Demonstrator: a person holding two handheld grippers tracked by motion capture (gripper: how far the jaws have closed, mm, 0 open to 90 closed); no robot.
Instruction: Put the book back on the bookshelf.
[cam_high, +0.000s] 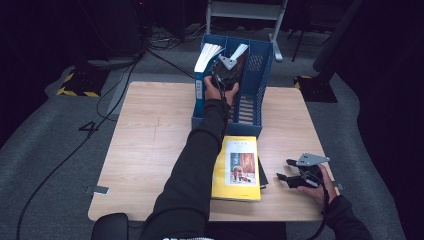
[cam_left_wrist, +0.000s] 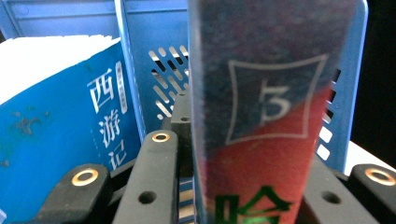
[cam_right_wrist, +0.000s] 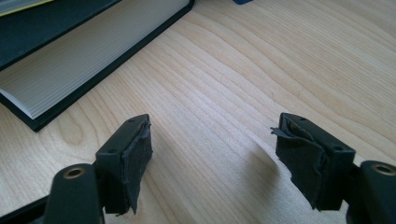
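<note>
Wooden tabletop (cam_high: 150, 140), dark room: left claw (cam_high: 226, 70) pinches the red-and-blue book (cam_left_wrist: 266, 116) upright, spine outward, inside the blue file rack (cam_high: 260, 75); right claw (cam_high: 295, 176) rests spread, empty, beside the yellow book (cam_high: 239, 170).

A file rack (cam_high: 260, 75) stands at the far middle of the table (cam_high: 150, 140), with a book (cam_high: 206, 56) upright in its left compartment. Another book (cam_high: 239, 54) stands in the next compartment, held by the left gripper (cam_high: 226, 70). Two stacked books (cam_high: 238, 170) lie before the rack; the right gripper (cam_high: 292, 177) rests to their right.
</note>
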